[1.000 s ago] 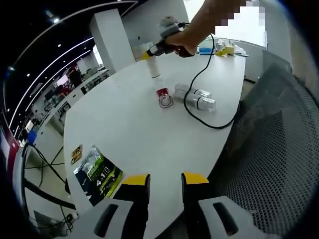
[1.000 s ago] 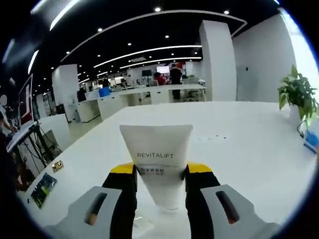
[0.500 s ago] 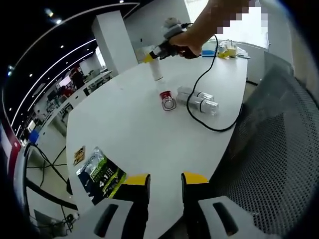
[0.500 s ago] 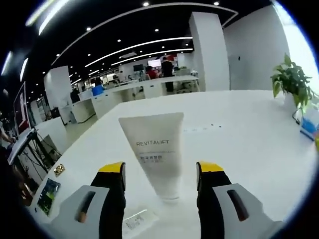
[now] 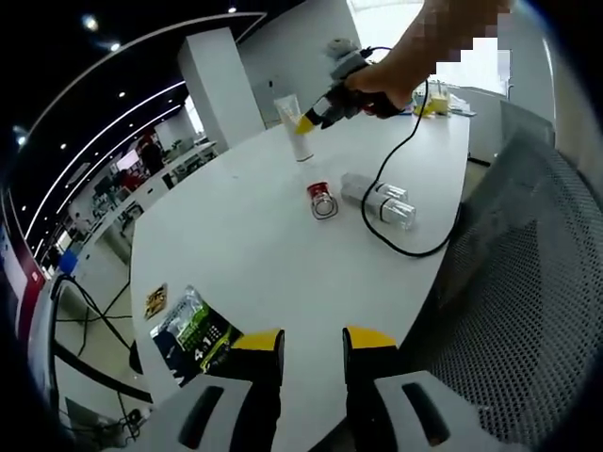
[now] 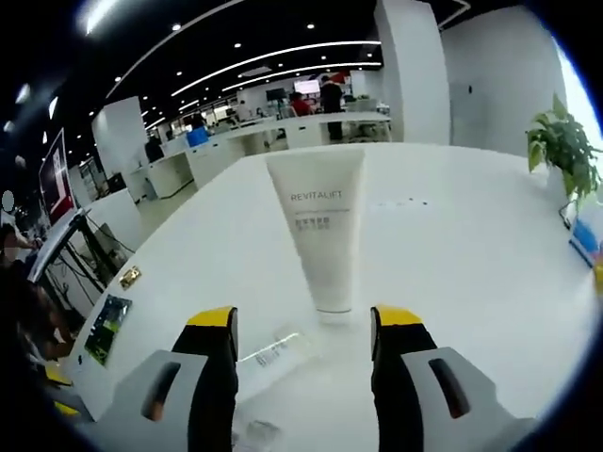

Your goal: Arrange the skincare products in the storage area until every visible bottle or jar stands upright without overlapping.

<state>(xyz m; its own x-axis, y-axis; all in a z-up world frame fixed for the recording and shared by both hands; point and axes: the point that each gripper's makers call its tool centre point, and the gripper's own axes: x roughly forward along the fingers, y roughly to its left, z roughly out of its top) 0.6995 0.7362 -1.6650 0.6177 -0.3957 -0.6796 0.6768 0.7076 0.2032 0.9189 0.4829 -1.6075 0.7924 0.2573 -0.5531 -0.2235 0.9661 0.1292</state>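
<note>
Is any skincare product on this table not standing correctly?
Yes. Two clear bottles and the red jar lie on their sides on the white table, with a black cable looping beside them. The white tube stands upright.

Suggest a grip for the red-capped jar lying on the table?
Take the red-capped jar across its round body with the jaws, coming down from above. It lies on its side on the white table, apart from the clear bottles, so its sides look free.
</note>
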